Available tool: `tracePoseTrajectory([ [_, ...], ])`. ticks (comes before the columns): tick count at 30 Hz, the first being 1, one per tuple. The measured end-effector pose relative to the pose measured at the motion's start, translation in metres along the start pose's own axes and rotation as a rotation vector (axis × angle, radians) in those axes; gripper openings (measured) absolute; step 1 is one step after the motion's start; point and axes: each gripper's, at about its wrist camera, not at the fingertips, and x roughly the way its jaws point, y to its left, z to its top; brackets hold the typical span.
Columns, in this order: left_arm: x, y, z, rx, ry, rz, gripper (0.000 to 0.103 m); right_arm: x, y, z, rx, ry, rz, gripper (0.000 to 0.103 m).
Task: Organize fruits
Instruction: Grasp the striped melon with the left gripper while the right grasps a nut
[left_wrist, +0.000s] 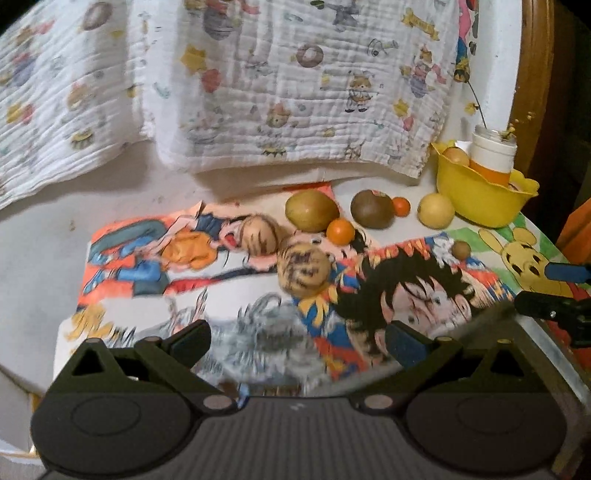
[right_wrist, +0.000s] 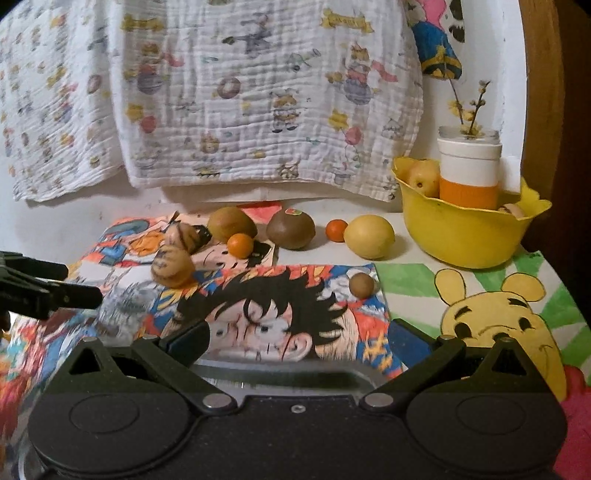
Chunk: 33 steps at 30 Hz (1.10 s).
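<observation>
Fruits lie on a cartoon-print table: two kiwis (right_wrist: 232, 223) (right_wrist: 291, 230), two small oranges (right_wrist: 240, 245) (right_wrist: 336, 230), a lemon (right_wrist: 368, 237), two walnuts (right_wrist: 173, 266) (right_wrist: 183, 236) and a small brown fruit (right_wrist: 362, 285). A yellow bowl (right_wrist: 461, 236) at the back right holds a pear (right_wrist: 424, 177). My left gripper (left_wrist: 297, 341) is open and empty, short of the near walnut (left_wrist: 303, 269). My right gripper (right_wrist: 299, 341) is open and empty, above a clear tray's rim (right_wrist: 280, 373).
A white and orange jar (right_wrist: 470, 173) with twigs stands in the bowl. A printed cloth (right_wrist: 258, 92) hangs behind the table. The left gripper's fingers (right_wrist: 48, 291) show at the left of the right wrist view. The right gripper's fingers (left_wrist: 554, 306) show at the left wrist view's right edge.
</observation>
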Motion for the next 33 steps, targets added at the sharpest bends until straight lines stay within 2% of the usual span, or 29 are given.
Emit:
tracePoseTrajectory([
  [5, 0.033, -0.007, 0.014, 0.017, -0.010, 0.000, 0.102, 0.030, -0.006, 0.015, 0.051, 0.021, -0.002, 0.102],
  [15, 0.093, -0.020, 0.025, 0.053, 0.029, 0.036, 0.102, 0.089, -0.025, 0.022, 0.125, 0.071, -0.036, 0.100],
  [23, 0.112, -0.022, 0.030, 0.036, 0.036, 0.001, 0.102, 0.116, -0.032, 0.025, 0.128, 0.074, -0.054, 0.090],
  [33, 0.123, -0.021, 0.032, 0.018, 0.046, -0.018, 0.102, 0.128, -0.033, 0.026, 0.126, 0.066, -0.072, 0.087],
])
